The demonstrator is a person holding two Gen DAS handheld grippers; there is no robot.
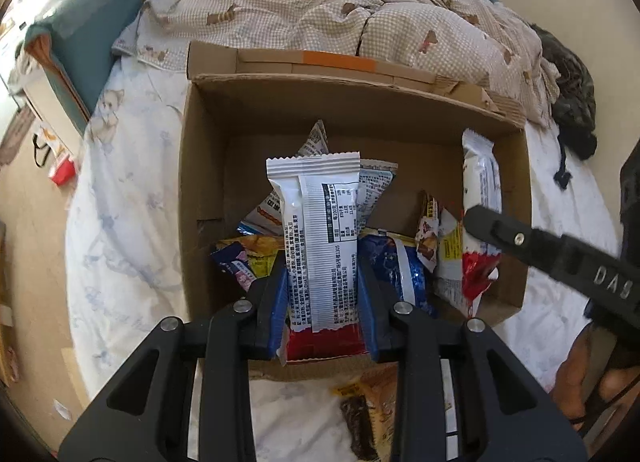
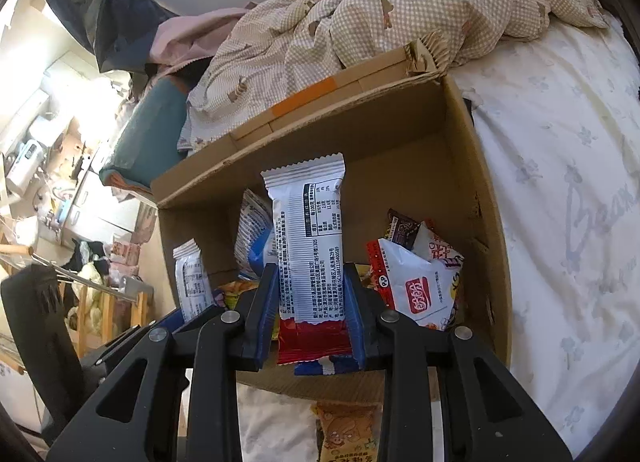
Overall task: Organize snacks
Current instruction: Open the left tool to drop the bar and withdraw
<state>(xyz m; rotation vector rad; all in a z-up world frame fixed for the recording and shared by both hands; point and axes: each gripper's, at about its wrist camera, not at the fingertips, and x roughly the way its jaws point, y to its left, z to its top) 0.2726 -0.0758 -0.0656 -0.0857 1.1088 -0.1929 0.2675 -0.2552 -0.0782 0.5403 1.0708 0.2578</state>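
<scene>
Both claws clamp white-and-red snack bars upright over the open cardboard box [image 1: 208, 166] on the bed: left claw [image 1: 322, 282] on one bar [image 1: 316, 230], right claw [image 2: 310, 294] on another bar [image 2: 308, 230]; each bar's lower end is hidden between the blue pads. Back-panel print on both is too small to read. In the left view, lower right, the right claw's arm reads "DAB", cut off; the piled packets [image 1: 400, 266] overlap in the box, and an orange packet [image 2: 348, 434] at bottom centre is cut off.
</scene>
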